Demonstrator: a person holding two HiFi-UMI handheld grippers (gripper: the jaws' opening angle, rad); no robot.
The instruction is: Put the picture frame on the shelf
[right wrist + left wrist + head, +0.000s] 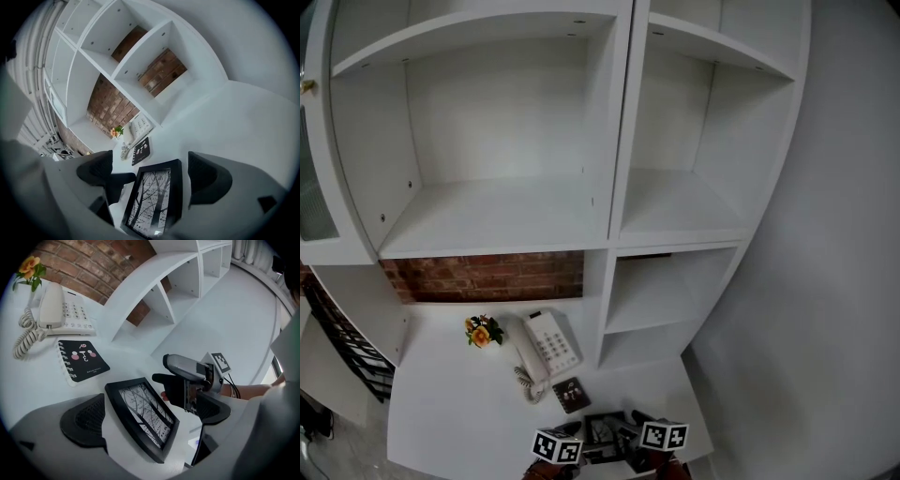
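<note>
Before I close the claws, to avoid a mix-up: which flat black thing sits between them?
The black-framed tree picture; the black spiral notebook lies beside the white telephone.

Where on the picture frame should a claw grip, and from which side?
Its long black edges, across the narrow width. The picture frame lies face up near the front edge of the desk, so probably come down from the front.

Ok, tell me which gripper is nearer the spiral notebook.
Left. The left gripper sits just short of the spiral notebook, with the picture frame between its jaws; the right gripper is farther off, across the frame.
</note>
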